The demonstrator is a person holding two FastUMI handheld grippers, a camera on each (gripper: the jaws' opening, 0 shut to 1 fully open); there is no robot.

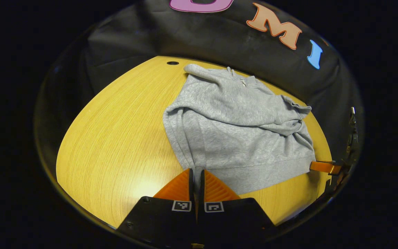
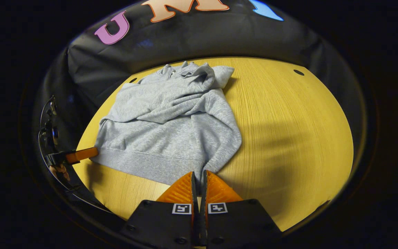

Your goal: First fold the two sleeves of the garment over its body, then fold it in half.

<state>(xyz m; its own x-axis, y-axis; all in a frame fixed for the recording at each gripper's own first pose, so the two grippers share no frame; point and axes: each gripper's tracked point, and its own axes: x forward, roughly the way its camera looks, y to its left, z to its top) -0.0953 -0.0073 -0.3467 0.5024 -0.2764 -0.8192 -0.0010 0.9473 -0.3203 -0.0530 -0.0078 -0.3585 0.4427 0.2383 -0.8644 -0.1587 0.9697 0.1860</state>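
Grey hooded sweatshirt lies flat on the yellow wooden table, centre of frame, both sleeves already laid across its body, so sleeve folding looks done and the half fold is left. Left claw sits at lower centre of the left gripper view, fingers closed together at the hem's corner, and right claw likewise at the opposite hem corner; whether either has cloth pinched cannot be told. Right gripper view shows a bare stretch of table at frame right; left gripper view shows it at frame left.
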